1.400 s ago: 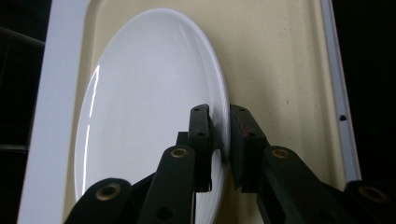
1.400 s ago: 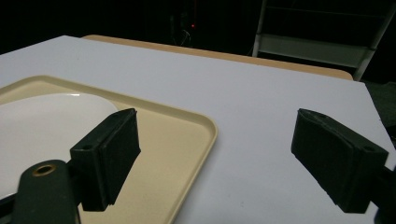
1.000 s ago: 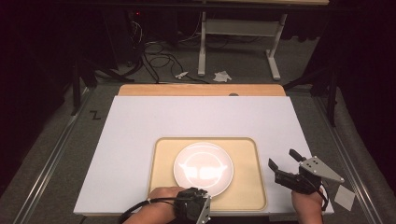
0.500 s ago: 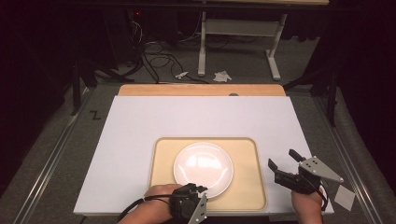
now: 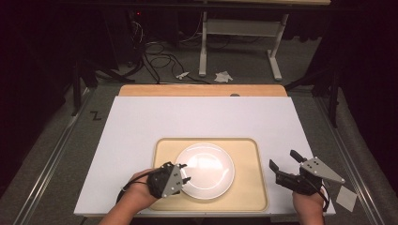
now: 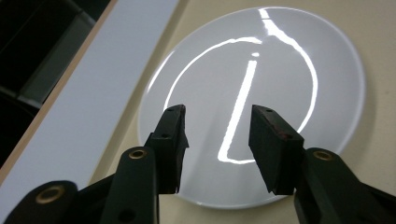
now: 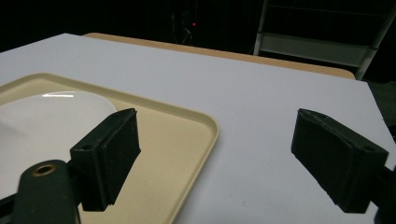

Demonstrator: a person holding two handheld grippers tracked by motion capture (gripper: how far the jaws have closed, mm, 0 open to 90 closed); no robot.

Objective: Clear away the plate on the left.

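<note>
**Plate on tray, both grippers open, nothing held**

White table top (image 5: 141,140): covers most of the high view, a wooden strip (image 5: 202,90) showing along its far edge. Grey floor beyond, with loose cables (image 5: 159,51) and a pale metal frame (image 5: 239,33).

Beige tray (image 5: 251,161): rectangular, rounded corners, raised rim. Long axis runs left-right across the table. Sits near the person's edge, roughly centred. In the right gripper view its rim corner (image 7: 212,123) lies just beside the left-hand jaw.

White plate (image 5: 209,168): round, so no long axis and no pointing direction to note. Lies flat in the tray, left of the tray's middle, glossy with light streaks. In the left gripper view the plate (image 6: 289,79) spans most of the frame.

Right gripper (image 5: 285,165): on the table right of the tray, apart from it, grey three-cornered plate on top. Jaws spread wide, pointing away from the person and slightly left. Right gripper view confirms: jaws far apart, bare table between them, gripping nothing.

Left gripper (image 5: 184,172): at the plate's near-left rim, tips pointing right over the plate. Left gripper (image 6: 217,140) jaws parted moderately, with the plate's near part seen between and beyond them. Holding nothing; cannot tell whether the tips touch the plate.
</note>
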